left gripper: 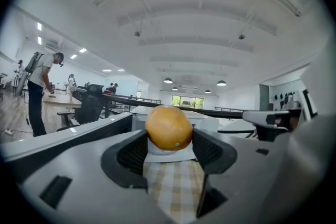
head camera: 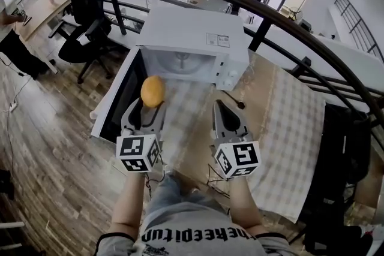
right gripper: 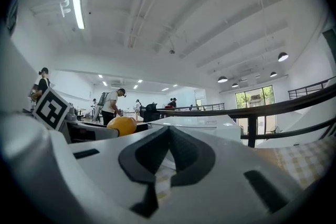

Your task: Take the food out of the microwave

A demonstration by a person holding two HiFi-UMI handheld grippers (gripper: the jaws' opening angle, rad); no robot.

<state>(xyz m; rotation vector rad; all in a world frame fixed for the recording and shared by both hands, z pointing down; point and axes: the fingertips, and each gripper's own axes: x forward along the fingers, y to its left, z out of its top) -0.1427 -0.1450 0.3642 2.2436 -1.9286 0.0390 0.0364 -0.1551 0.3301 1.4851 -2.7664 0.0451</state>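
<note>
A round orange-yellow food item (head camera: 153,91) is clamped between the jaws of my left gripper (head camera: 151,106), held in the air in front of the white microwave (head camera: 192,39). The microwave's door (head camera: 117,99) hangs open to the left, and the glass turntable (head camera: 180,60) inside looks bare. In the left gripper view the food (left gripper: 168,127) fills the gap between the left gripper's (left gripper: 169,140) dark pads. My right gripper (head camera: 224,107) floats beside it, to the right, its jaws shut with nothing in them. The right gripper view shows the right gripper (right gripper: 169,132) with its tips meeting and the food (right gripper: 122,125) off to the left.
The microwave stands on a table with a chequered cloth (head camera: 288,129). A thin black object (head camera: 233,99) lies on the table by the microwave's right corner. A black railing (head camera: 270,16) curves behind. An office chair (head camera: 87,15) is at back left, and dark bags (head camera: 342,159) at right.
</note>
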